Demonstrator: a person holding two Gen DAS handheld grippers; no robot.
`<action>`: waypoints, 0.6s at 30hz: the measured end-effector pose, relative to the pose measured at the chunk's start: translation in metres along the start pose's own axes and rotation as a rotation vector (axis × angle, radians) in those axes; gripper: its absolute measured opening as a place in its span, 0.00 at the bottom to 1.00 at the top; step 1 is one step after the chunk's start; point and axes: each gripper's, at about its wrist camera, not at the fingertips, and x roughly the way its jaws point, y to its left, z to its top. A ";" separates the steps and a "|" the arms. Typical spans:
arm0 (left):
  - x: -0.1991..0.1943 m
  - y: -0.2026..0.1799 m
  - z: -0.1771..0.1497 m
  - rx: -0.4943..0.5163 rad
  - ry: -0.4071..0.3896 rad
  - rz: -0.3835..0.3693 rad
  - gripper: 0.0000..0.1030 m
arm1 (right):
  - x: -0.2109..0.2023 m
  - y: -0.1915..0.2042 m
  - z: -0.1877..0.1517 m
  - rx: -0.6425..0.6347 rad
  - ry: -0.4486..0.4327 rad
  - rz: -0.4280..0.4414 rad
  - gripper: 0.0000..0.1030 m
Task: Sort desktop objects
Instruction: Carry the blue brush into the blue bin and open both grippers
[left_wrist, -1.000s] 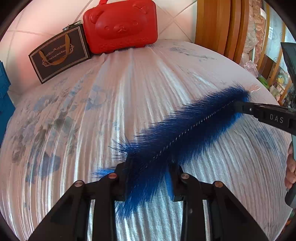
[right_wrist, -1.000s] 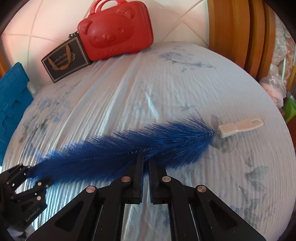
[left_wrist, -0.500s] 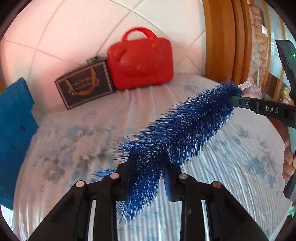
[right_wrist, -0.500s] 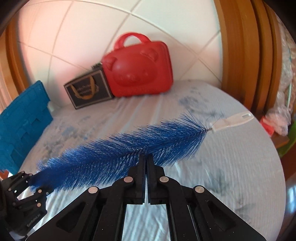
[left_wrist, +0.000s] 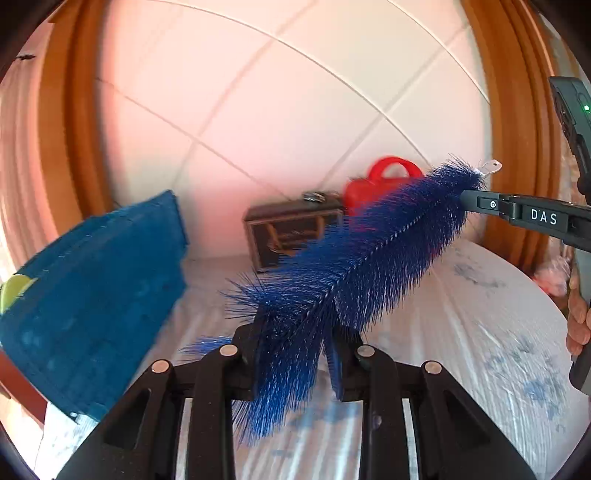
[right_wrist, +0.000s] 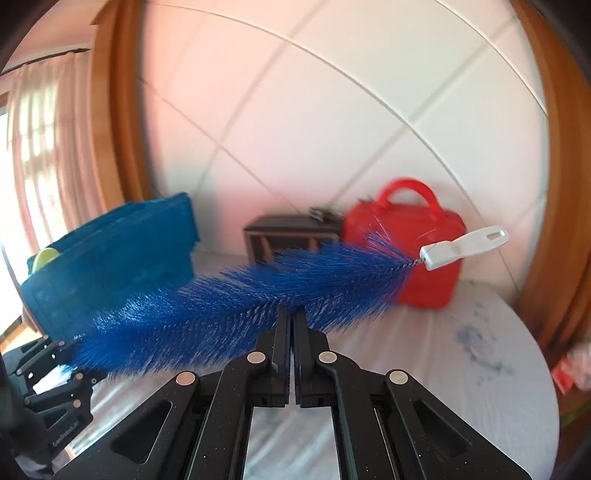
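Bin, blue (right_wrist: 110, 266), at far left on the table (right_wrist: 461, 369) | left gripper (left_wrist: 293, 354) pinching bristle tip of blue bottle brush (right_wrist: 258, 295), held aloft | right gripper (right_wrist: 290, 325) pressed together on mid-section | white handle (right_wrist: 463, 247) free at right | likely light, bristles soft, wire core bendy; stiff handle the firmer hold.

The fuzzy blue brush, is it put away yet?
Not yet. The blue brush is in the air above the table, pinched by the left tool and right tool. It hasn't gone into the blue basket, where something yellow-green already sits.
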 end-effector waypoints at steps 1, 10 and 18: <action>-0.005 0.015 0.003 -0.007 -0.012 0.020 0.25 | 0.002 0.017 0.009 -0.018 -0.010 0.018 0.01; -0.051 0.171 0.016 -0.032 -0.086 0.155 0.25 | 0.037 0.181 0.067 -0.103 -0.092 0.144 0.01; -0.070 0.321 0.025 -0.051 -0.081 0.240 0.26 | 0.087 0.335 0.119 -0.127 -0.130 0.235 0.01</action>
